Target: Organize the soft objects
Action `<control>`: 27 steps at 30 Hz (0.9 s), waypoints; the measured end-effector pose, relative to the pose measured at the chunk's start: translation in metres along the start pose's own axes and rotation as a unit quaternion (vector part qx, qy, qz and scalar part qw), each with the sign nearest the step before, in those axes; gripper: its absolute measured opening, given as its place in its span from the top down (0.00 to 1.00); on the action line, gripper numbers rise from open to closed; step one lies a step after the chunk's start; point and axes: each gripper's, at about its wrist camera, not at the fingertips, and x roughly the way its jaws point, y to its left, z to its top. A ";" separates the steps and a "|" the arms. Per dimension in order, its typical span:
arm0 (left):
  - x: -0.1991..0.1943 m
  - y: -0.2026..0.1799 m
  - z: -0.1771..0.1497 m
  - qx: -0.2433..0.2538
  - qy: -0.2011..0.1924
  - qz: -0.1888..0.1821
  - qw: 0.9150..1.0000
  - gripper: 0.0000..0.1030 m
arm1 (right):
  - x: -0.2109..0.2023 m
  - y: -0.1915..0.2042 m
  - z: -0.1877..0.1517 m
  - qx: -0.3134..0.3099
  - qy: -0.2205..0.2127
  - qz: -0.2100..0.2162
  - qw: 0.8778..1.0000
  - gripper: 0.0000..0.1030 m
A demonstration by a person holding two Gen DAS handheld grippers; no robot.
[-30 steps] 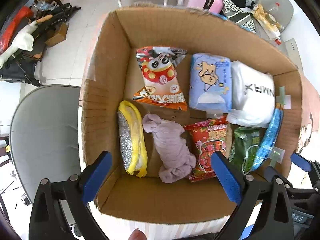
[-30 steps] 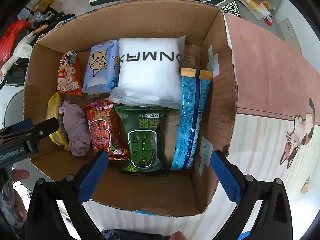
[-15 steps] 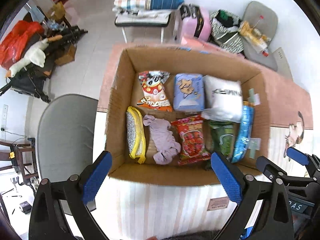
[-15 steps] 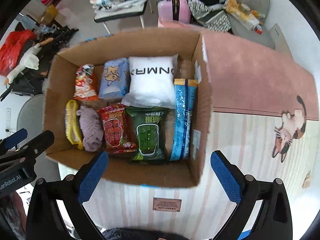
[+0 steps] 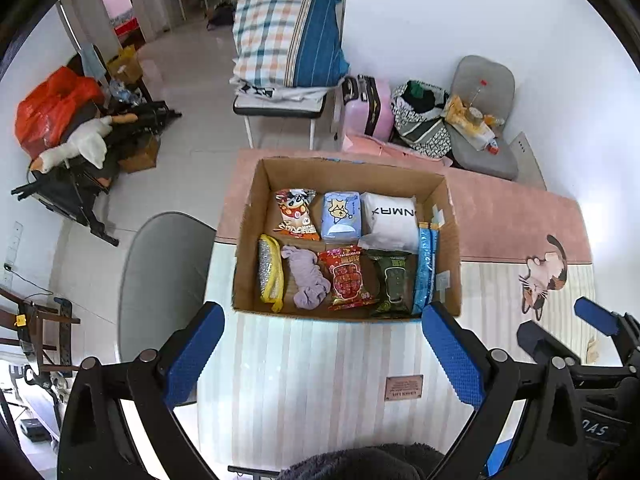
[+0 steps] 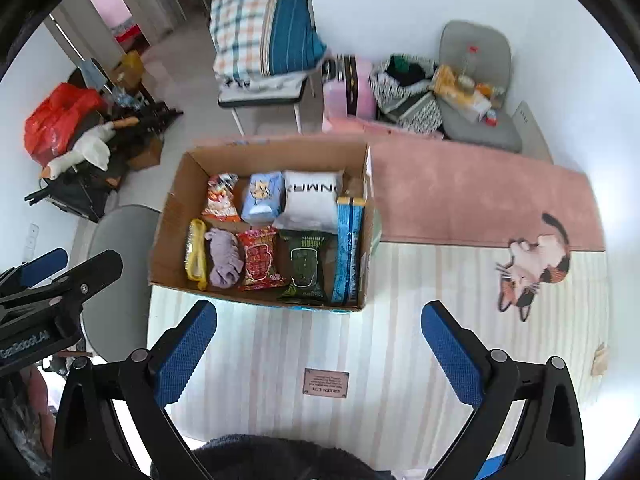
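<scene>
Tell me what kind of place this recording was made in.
Probably a lived-in home room, not a lab: a folded plaid quilt on a stool, a pink suitcase by the wall, and a cat-print mat under the cardboard box.

box [image 5: 450, 248] on table [image 5: 320, 380]; packets [image 5: 347, 276] inside.

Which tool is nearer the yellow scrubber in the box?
Left. The left tool sits back from the box, roughly facing its middle; the scrubber lies at its left end. The right tool is farther right, off the box's right corner. Both are open, empty.
</scene>
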 end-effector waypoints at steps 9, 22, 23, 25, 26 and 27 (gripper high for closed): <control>-0.067 -0.003 -0.020 0.002 -0.055 0.005 0.998 0.02 | -0.091 0.002 -0.032 -0.012 -0.069 -0.009 0.998 0.00; -0.097 -0.007 -0.041 0.008 -0.073 0.001 0.997 0.02 | -0.150 0.003 -0.056 -0.024 -0.112 -0.027 0.993 0.00; -0.095 -0.007 -0.042 0.008 -0.073 0.004 0.997 0.02 | -0.151 0.003 -0.056 -0.023 -0.115 -0.030 0.993 0.00; -0.091 -0.007 -0.041 0.006 -0.073 0.007 0.997 0.02 | -0.150 0.001 -0.054 -0.018 -0.120 -0.035 0.992 0.00; -0.089 -0.007 -0.041 0.005 -0.075 0.009 0.997 0.02 | -0.149 0.001 -0.052 -0.017 -0.121 -0.038 0.992 0.00; -0.086 -0.006 -0.040 0.005 -0.075 0.013 0.997 0.02 | -0.146 0.000 -0.050 -0.016 -0.120 -0.041 0.992 0.00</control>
